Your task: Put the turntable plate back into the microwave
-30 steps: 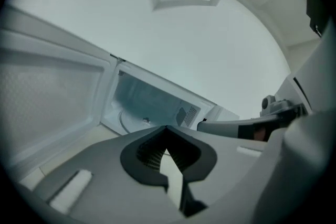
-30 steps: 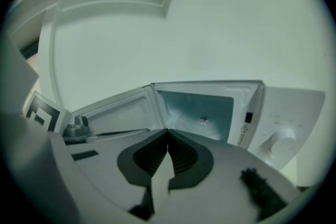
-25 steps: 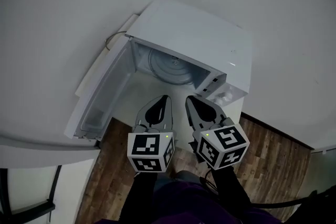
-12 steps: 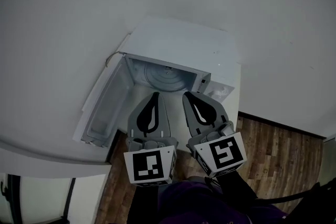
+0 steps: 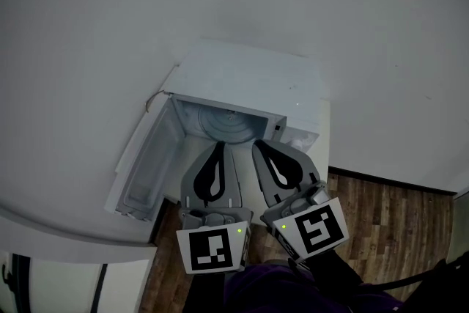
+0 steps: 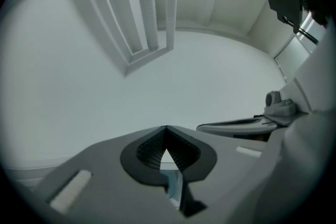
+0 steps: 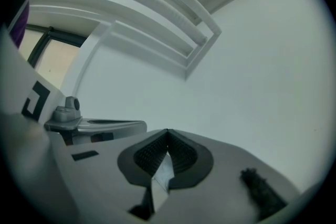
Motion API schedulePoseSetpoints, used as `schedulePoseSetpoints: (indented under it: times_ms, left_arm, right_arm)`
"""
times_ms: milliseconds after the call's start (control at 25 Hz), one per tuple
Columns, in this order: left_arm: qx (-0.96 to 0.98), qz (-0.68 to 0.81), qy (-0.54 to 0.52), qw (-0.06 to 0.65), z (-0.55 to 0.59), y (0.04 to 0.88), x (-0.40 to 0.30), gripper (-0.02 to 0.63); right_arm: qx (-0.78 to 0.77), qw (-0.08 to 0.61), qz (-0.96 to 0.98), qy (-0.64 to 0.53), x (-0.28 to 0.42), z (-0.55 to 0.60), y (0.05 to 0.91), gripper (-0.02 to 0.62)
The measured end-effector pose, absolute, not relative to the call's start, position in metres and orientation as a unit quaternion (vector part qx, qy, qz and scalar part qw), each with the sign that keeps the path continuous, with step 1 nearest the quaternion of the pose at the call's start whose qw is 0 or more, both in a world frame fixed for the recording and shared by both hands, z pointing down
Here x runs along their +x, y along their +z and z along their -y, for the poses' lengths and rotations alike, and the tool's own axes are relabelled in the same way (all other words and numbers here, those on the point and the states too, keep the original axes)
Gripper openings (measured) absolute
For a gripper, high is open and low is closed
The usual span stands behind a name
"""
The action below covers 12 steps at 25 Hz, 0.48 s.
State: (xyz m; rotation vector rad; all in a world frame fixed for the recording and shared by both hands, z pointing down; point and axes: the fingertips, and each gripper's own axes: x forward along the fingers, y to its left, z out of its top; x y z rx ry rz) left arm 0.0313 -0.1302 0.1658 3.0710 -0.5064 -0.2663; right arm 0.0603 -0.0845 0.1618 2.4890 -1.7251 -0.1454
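Note:
The white microwave (image 5: 249, 73) stands with its door (image 5: 143, 165) swung open to the left. The round glass turntable plate (image 5: 229, 125) lies flat inside the cavity, partly hidden by the top edge. My left gripper (image 5: 219, 146) and right gripper (image 5: 259, 146) hover side by side in front of the opening, tips pointing at it and apart from the plate. Both are shut with nothing between the pads. In the left gripper view the left gripper (image 6: 166, 128) faces a bare white wall, with the right gripper (image 6: 247, 126) beside it. The right gripper view shows the same for the right gripper (image 7: 168, 131).
The microwave sits in a corner of white walls, and dark wooden floor (image 5: 381, 209) shows below it on the right. A white counter edge (image 5: 66, 231) curves across the lower left. The open door juts out on the left side of the grippers.
Both grippers have risen and drawn back toward me, away from the microwave opening, staying shut and side by side. The microwave now looks smaller and farther off.

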Motion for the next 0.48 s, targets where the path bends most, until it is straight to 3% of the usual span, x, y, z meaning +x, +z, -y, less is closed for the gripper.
schedulePoseSetpoints:
  times_ms: [480]
  left_arm:
    - [0.982,0.173,-0.081,0.0,0.139,0.164,0.039,0.006]
  right_arm:
    - [0.814,0.045,0.576,-0.063,0.068,0.095,0.16,0.009]
